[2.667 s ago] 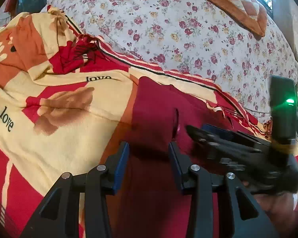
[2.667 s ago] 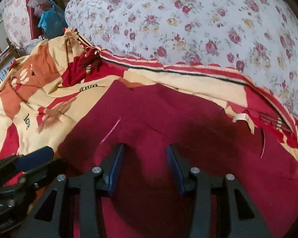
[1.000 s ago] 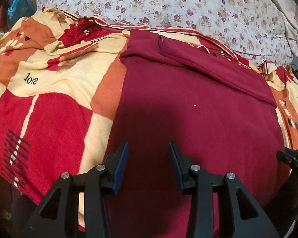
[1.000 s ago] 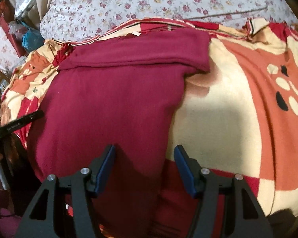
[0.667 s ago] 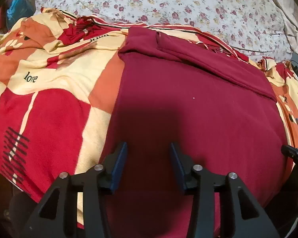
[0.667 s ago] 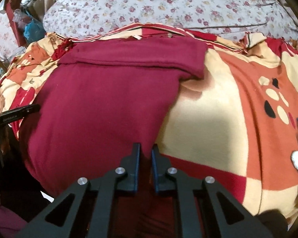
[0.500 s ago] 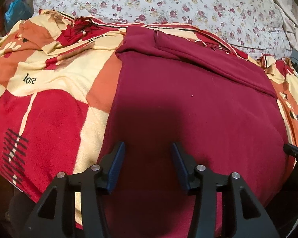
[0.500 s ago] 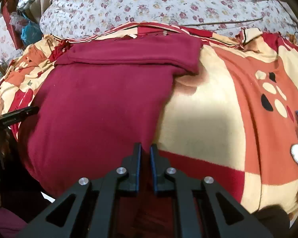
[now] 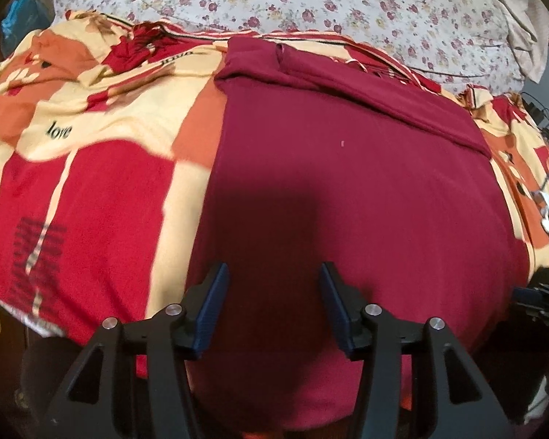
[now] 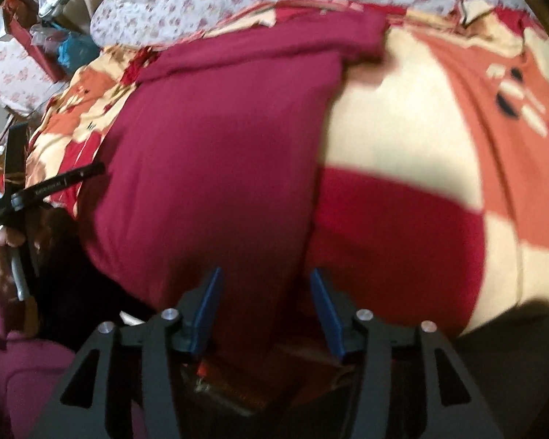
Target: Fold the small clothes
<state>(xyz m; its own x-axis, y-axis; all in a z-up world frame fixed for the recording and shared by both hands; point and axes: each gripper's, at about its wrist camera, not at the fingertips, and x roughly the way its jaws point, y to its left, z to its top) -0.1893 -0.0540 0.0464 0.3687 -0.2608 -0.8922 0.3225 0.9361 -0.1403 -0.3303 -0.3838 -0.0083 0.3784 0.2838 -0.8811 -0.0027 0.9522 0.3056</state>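
Garment: maroon garment (image 9: 347,190) flat on the bed's blanket (image 9: 91,190), far edge turned over (one fold done).
Left tongs (image 9: 272,292): opening, pressing nothing.
Right tongs (image 10: 263,300): opening, near hem between.
Left: further folds.

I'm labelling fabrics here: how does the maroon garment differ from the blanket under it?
The maroon garment is one plain colour; the blanket is patterned in red, orange and cream blocks, with the word "love" printed on it. The garment has its far edge folded over into a band; the blanket's far edge is rumpled. The garment covers only part of the blanket. Both are soft fabrics.
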